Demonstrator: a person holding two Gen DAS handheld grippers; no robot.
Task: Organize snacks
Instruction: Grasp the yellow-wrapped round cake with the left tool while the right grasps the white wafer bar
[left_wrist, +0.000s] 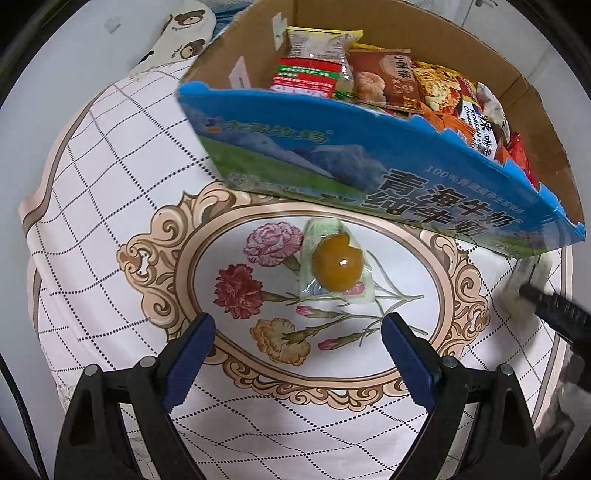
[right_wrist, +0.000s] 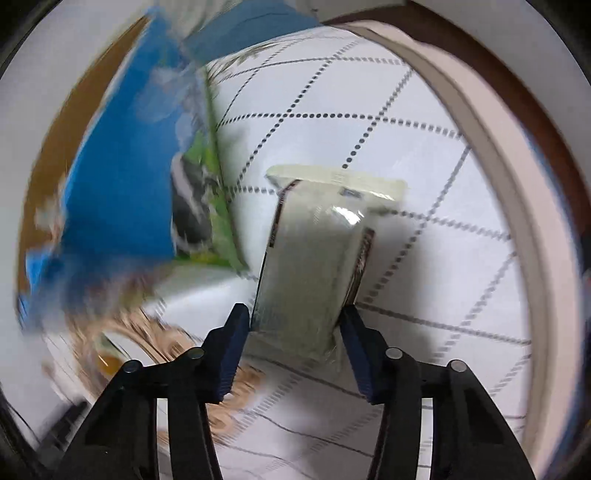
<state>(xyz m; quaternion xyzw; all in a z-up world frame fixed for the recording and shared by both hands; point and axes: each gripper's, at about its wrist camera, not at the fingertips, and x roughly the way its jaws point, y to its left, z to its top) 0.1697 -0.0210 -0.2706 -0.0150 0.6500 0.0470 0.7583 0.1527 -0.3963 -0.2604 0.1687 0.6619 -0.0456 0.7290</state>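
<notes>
We look down on a table (left_wrist: 110, 192) under a checked cloth with a carnation medallion. Our left gripper (left_wrist: 299, 332) hovers with its fingers (left_wrist: 192, 347) wide apart and empty, above a clear-wrapped orange snack (left_wrist: 337, 266) lying on the flowers. Just beyond, a blue milk carton box (left_wrist: 369, 166) stands packed with bright snack packets (left_wrist: 384, 77). To the right, near the box's corner, our right gripper (right_wrist: 295, 325) has its fingers on either side of a pale wrapped packet (right_wrist: 314, 266) lying on the cloth; they appear to press its sides, though blur there leaves the contact uncertain.
</notes>
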